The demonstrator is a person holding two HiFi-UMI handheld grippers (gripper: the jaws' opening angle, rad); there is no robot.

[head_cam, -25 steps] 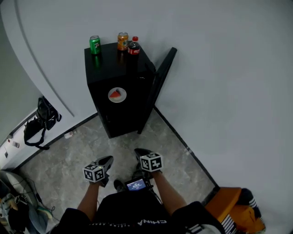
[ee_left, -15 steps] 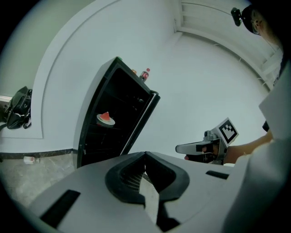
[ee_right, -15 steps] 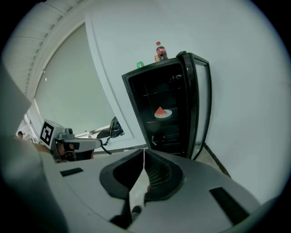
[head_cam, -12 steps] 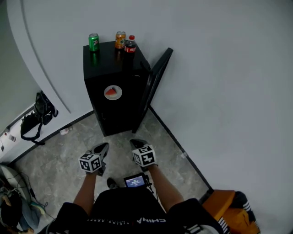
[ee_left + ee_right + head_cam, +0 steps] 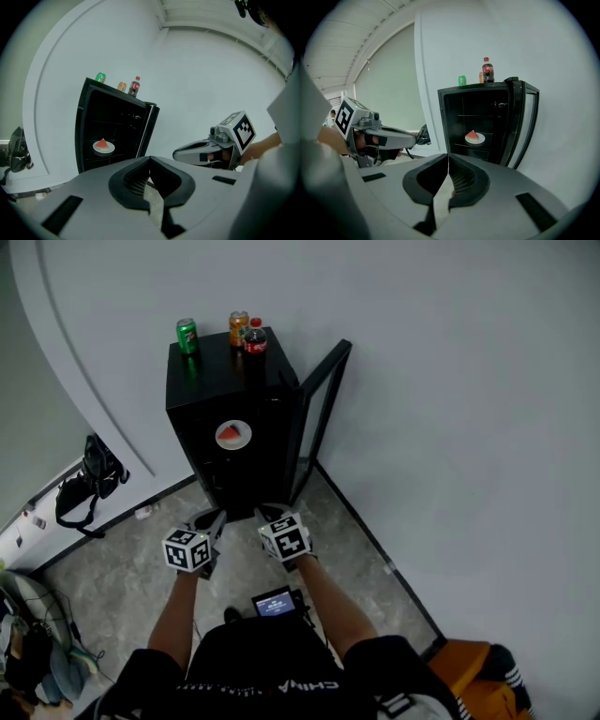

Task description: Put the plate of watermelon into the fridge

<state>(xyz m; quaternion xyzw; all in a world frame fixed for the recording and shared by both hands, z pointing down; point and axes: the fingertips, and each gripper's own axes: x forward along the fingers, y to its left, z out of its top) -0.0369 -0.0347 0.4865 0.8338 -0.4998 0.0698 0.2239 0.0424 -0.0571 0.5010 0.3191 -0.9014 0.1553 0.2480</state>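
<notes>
We face a black fridge standing against a pale wall, its door swung open to our right so the dark interior faces us. On top of the fridge stand a green can, an orange can and a cola bottle, close together near the back edge. To our left a black bag hangs against the wall near the floor, and at the lower right lies something orange that we cannot make out further. A small lit screen sits at our waist. Grey stone-patterned floor lies between us and the foot of the fridge. The plate of watermelon rests on a shelf inside the fridge, the red wedge upright on the white plate. Both tongs are held out low, side by side and pointing toward the open fridge. The left tongs have their jaws together with nothing between them, and the right tongs are likewise closed on nothing. The plate lies ahead of both and above their tips, well apart from them, a little left of centre in the left gripper view and a little right of centre in the right gripper view.
</notes>
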